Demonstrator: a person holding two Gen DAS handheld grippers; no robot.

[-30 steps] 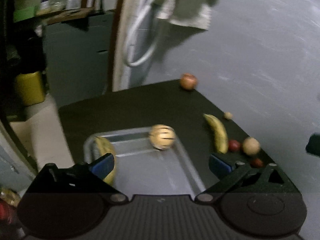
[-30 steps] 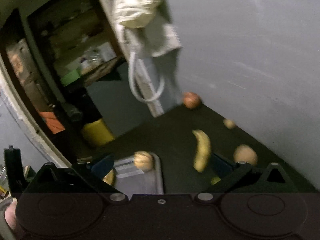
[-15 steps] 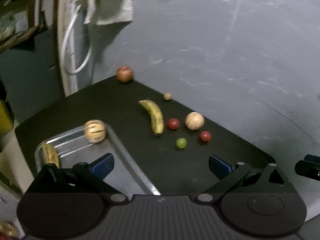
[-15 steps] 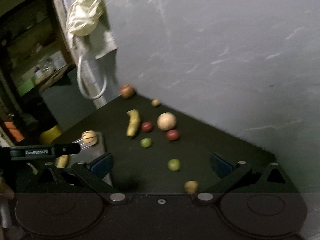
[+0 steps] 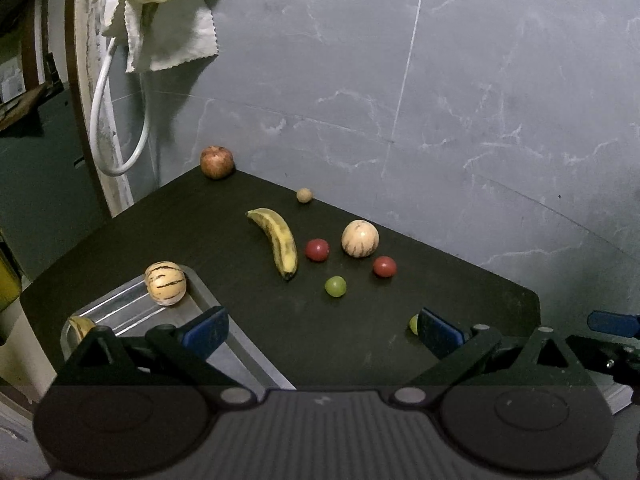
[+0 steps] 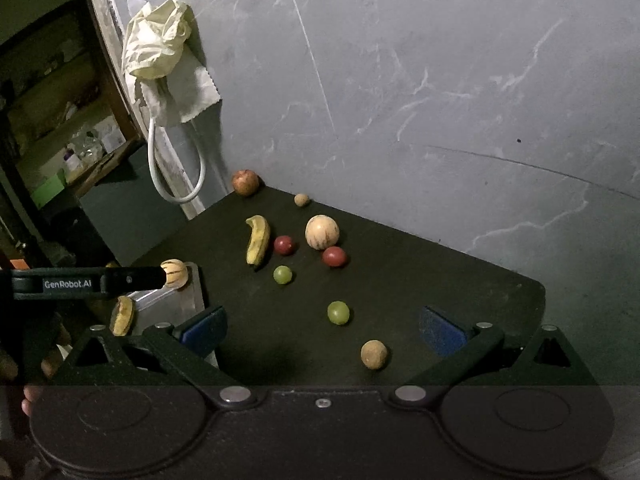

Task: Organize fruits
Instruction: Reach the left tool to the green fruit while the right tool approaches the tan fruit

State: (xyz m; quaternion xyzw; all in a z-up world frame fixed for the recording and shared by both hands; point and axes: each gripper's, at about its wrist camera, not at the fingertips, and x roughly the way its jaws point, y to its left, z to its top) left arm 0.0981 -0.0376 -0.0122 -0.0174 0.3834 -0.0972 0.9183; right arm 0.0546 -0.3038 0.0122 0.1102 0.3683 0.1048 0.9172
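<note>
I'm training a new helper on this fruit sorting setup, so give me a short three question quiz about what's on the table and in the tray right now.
1. True or false: the metal tray already holds a striped melon.
2. Multiple choice: how many red round fruits lie loose on the dark table? A) one B) two C) four
3. Fill in: the loose banana lies directly beside a ____ colored round fruit.

Key
1. True; a second banana lies in it too.
2. B, with the other red fruit near the loose striped melon.
3. Red.
</note>
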